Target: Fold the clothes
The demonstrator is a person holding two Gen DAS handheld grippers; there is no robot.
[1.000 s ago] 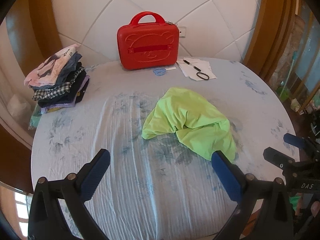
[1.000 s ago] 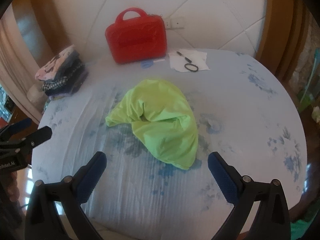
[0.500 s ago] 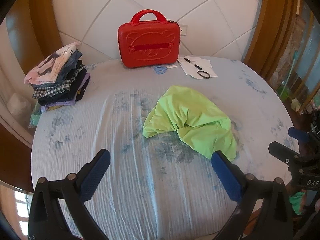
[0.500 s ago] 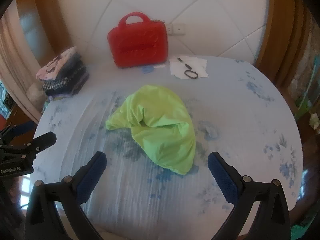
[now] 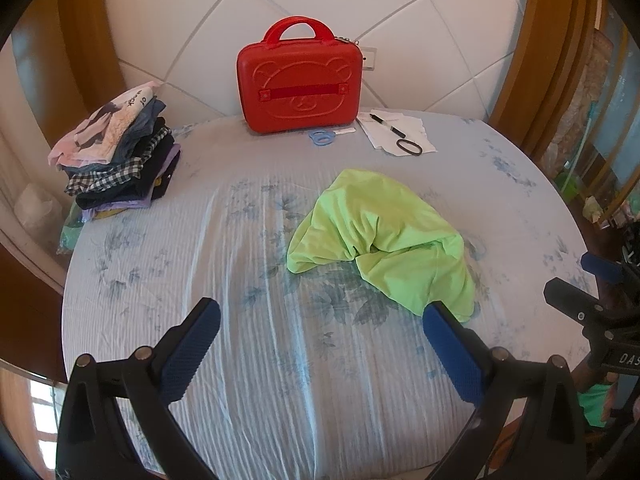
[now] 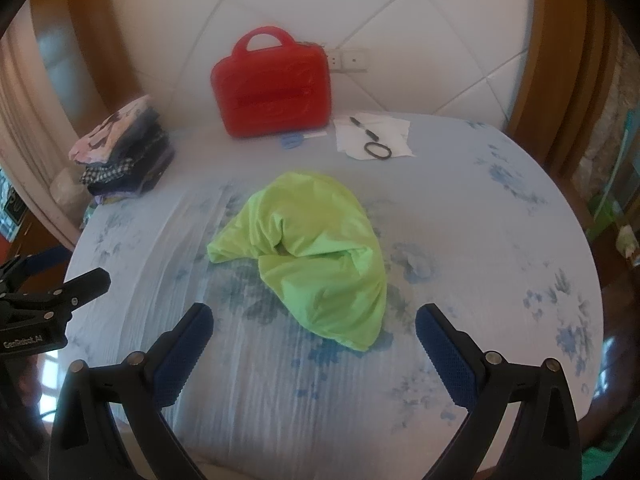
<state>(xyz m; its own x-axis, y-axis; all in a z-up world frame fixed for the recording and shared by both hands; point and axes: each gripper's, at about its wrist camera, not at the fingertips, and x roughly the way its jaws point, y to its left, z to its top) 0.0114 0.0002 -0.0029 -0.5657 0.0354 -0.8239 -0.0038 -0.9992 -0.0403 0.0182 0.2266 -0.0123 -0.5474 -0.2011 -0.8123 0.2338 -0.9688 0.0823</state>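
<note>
A crumpled lime-green garment [image 5: 384, 240] lies bunched in the middle of the round table [image 5: 168, 264] with its pale blue floral cloth; it also shows in the right wrist view [image 6: 316, 256]. My left gripper [image 5: 320, 344] is open and empty, above the table's near edge, with the garment just beyond its right finger. My right gripper [image 6: 314, 344] is open and empty, near the front edge, with the garment's near tip between its fingers' line. Each gripper shows at the edge of the other's view.
A stack of folded clothes [image 5: 116, 152] sits at the table's far left. A red bear-embossed case [image 5: 300, 84] stands at the back against the wall. Blue scissors [image 5: 322, 136], papers with a pen and a black hair tie [image 5: 408, 146] lie beside it.
Both grippers have drawn back and risen slightly, so the table and garment sit a little farther off. The garment has not moved. Both stay open.
</note>
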